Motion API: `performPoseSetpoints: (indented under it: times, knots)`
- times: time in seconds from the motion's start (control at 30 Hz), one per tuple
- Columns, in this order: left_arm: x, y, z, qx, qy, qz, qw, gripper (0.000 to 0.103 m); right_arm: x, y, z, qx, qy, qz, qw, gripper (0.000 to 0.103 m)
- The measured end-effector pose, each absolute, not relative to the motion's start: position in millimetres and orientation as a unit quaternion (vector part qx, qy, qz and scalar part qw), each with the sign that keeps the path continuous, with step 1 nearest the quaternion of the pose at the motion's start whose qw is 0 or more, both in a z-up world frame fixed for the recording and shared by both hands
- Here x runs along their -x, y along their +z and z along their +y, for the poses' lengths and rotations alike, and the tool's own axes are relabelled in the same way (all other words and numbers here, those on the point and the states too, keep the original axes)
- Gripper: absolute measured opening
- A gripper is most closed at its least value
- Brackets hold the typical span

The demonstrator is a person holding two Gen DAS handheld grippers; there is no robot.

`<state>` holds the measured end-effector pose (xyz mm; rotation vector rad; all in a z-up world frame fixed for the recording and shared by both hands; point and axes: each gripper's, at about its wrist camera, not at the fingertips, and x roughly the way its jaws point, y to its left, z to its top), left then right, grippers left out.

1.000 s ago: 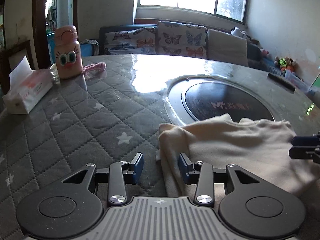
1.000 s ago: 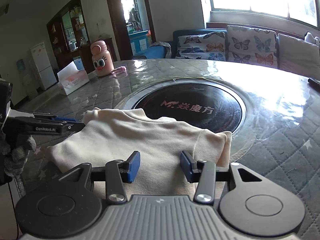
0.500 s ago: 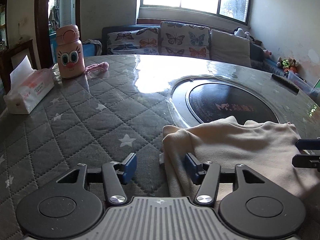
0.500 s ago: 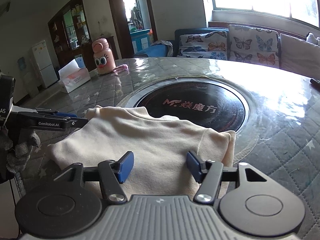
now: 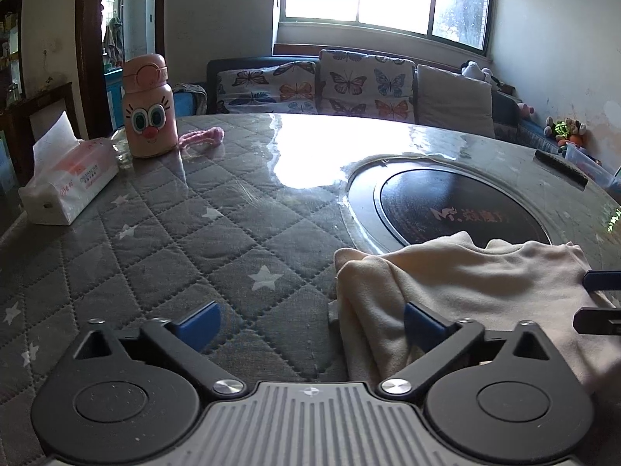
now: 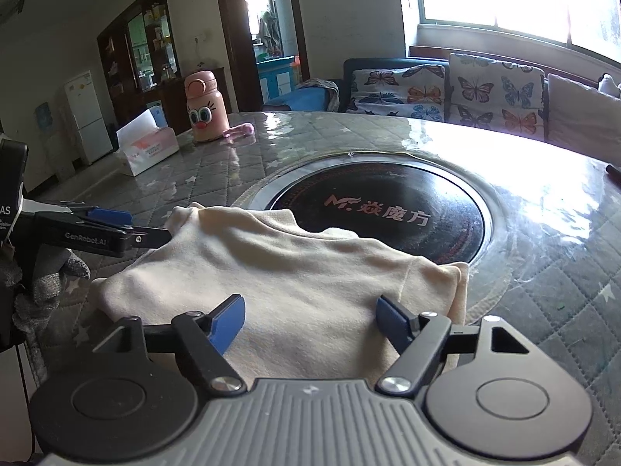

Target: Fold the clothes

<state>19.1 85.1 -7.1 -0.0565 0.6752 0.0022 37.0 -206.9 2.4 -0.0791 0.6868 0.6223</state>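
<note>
A cream garment point(image 5: 458, 283) lies folded on the round quilted table, partly over the black hob ring; it also shows in the right wrist view point(image 6: 287, 272). My left gripper point(image 5: 310, 324) is open wide and empty, its jaws astride the garment's left edge. It appears from the side in the right wrist view point(image 6: 128, 229), at the garment's left corner. My right gripper point(image 6: 310, 318) is open wide and empty just above the garment's near edge. Its fingertips point(image 5: 599, 279) show at the right edge of the left wrist view.
A pink cartoon bottle point(image 5: 147, 116) and a pink hair band point(image 5: 202, 136) stand at the table's far left, with a tissue pack point(image 5: 66, 186) beside them. A black induction hob point(image 6: 384, 209) is set in the table's middle. A dark remote point(image 5: 561, 167) lies far right.
Both grippers have opened from a narrow gap to a wide one. Both have drawn back slightly from the garment, which has settled on the table.
</note>
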Motion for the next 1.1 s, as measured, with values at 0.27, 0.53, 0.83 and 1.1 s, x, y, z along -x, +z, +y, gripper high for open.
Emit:
performPoseSetpoints:
  times: [0.27,0.53,0.83,1.1]
  knots:
    - [-8.8,3.5,89.0,0.032,0.008,0.309,0.950,0.103,-26.3,12.0,-207.7,0.034,0.301,0.305,0.903,0.082]
    - [5.7,13.2,91.5,0.031,0.015,0.293,0.956,0.103,-7.3,24.8,-198.3,0.049,0.317,0.274,0.906,0.096]
    - [12.1,10.0,88.0,0.026,0.026,0.307,0.951,0.103,9.9,27.3,-183.8,0.074,0.343,0.255,0.901,0.103]
    - [12.1,4.1,87.6,0.029,0.028,0.327,0.944,0.103,17.3,25.2,-170.6,0.100,0.365,0.258,0.889,0.103]
